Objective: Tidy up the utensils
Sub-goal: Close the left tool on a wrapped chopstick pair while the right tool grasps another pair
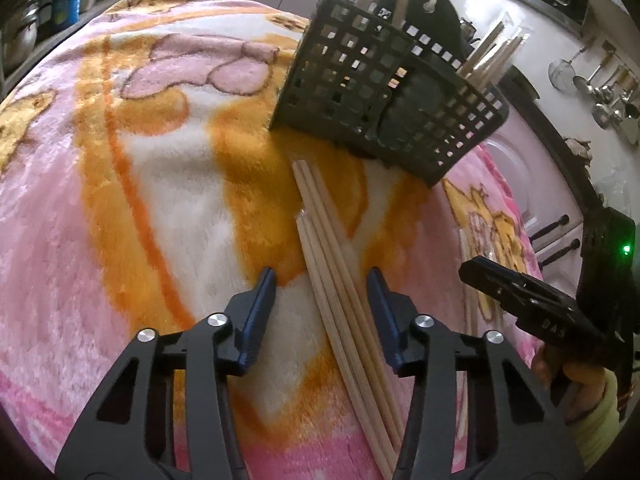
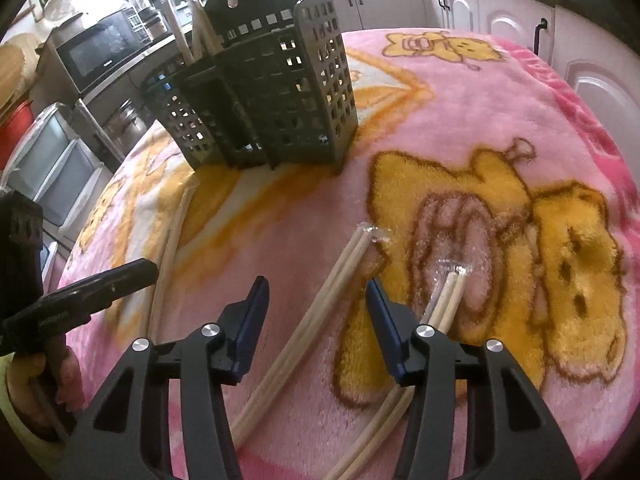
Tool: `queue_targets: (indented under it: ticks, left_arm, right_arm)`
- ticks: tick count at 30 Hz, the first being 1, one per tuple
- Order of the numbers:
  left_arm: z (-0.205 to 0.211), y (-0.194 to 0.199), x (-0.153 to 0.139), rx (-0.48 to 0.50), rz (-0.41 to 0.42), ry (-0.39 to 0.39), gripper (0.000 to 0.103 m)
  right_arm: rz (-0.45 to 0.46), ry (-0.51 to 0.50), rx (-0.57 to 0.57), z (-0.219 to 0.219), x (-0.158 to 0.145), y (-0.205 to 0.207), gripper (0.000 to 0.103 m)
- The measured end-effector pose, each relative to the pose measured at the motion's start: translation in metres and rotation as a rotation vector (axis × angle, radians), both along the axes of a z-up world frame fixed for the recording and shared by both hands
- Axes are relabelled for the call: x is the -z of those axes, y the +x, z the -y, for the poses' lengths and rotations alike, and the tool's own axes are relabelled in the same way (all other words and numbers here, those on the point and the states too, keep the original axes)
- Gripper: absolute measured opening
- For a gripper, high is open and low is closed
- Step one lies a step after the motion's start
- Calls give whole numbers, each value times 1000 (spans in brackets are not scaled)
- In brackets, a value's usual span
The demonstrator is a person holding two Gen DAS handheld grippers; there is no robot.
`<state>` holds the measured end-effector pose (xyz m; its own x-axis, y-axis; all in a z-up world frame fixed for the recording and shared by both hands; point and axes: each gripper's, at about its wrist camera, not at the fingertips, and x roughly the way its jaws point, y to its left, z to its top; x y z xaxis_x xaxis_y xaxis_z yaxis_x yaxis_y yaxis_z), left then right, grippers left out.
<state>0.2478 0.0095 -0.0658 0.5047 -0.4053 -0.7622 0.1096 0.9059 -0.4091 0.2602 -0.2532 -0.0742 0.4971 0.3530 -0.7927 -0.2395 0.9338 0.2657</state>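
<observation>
Left gripper straddles a chopstick bundle, jaws apart, pads not pressing; the sticks' long axis runs ahead toward the caddy. Right gripper, also unclenched, brackets a wrapped pair (only the right wrist view shows another pair just right of its finger).

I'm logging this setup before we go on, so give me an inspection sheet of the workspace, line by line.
Surface: fleecy pink blanket with orange cartoon prints.
Job's things: dark perforated utensil holder upright with sticks already in it; bundle of chopsticks lying flat; wrapped chopstick pair; second wrapped pair beside it.
Clutter: nothing seen.
Grippers: left gripper open, straddling the bundle without touching; right gripper open over the wrapped pair.
Cables: nothing seen.
Surroundings: microwave, white cabinets, hanging ladles.
</observation>
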Motion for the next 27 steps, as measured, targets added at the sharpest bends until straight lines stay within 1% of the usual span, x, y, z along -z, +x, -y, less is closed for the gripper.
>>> queue_targets:
  ticks: [2, 8, 11, 16, 19, 27]
  left_arm:
    - [-1, 5, 0, -2, -7, 7, 29]
    - [-10, 8, 2, -1, -21, 4, 21]
    - [-14, 6, 1, -2, -26, -1, 21]
    - [-18, 5, 1, -4, -37, -11, 21]
    - [-18, 8, 1, 1, -54, -14, 21]
    - [-13, 29, -1, 37, -104, 11, 20]
  right_arm:
    - [-7, -6, 0, -1, 0, 4, 49]
    - [-26, -11, 3, -5, 2, 16, 46]
    - [-29, -21, 4, -8, 3, 20, 41]
    - [-38, -26, -17, -15, 3, 27, 28]
    - [-49, -24, -31, -18, 3, 32, 23]
    - [-73, -51, -56, -29, 4, 44, 19]
